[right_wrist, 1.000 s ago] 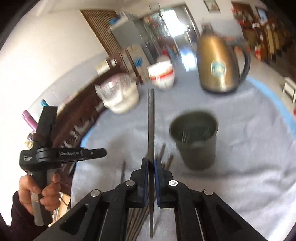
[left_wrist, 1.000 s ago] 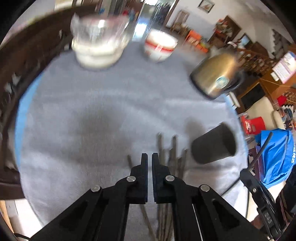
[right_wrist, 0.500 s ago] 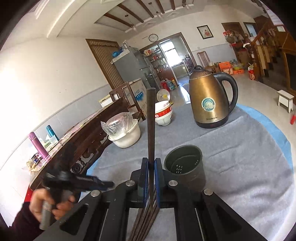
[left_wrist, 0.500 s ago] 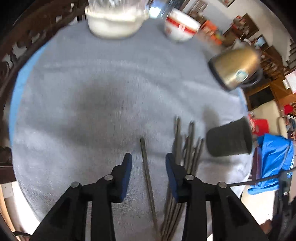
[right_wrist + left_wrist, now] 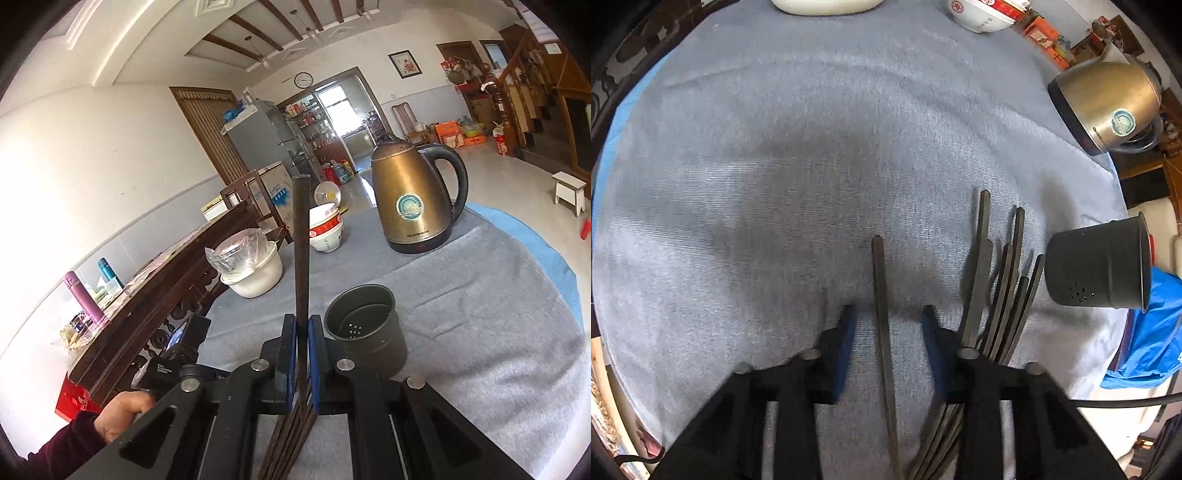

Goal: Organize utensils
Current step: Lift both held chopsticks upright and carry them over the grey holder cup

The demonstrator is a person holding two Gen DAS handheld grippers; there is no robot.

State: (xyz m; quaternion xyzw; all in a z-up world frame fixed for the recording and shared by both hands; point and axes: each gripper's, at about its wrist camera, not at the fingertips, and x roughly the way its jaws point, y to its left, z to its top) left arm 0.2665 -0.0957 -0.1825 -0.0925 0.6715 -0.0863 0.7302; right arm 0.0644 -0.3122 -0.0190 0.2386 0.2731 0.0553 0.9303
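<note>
Dark, thin and square-edged, a single chopstick (image 5: 881,317) lies on the grey cloth (image 5: 812,147) of the desk directly between the spread fingers of my left claw (image 5: 886,325), its long axis running straight ahead along the line the claw points, its far tip well out in front and its near end passing back under the claw body. My left claw stands wide, with cloth showing on both sides of the stick, so I judge it is centred but not yet touching; closing would pinch the stick across its narrow width, partway along its length. Just to the right of that claw, the remaining chopsticks (image 5: 1001,288) lie in a loose fan, roughly parallel to the lone one and partly tucked under the right finger, close enough that a sideways drift could catch one of them too. Further right and slightly ahead stands the dark perforated holder (image 5: 1097,266), upright on the cloth. My right claw (image 5: 303,350) is clamped narrow on another chopstick (image 5: 301,251), held so it points forward and up out of the claw, well off the desk. Seen from that side, the holder (image 5: 364,325) sits just to the right of the claw and a little ahead, its mouth open upward, so I judge the right hand is the nearer one to it and needs to tip its stick over that rim.
</note>
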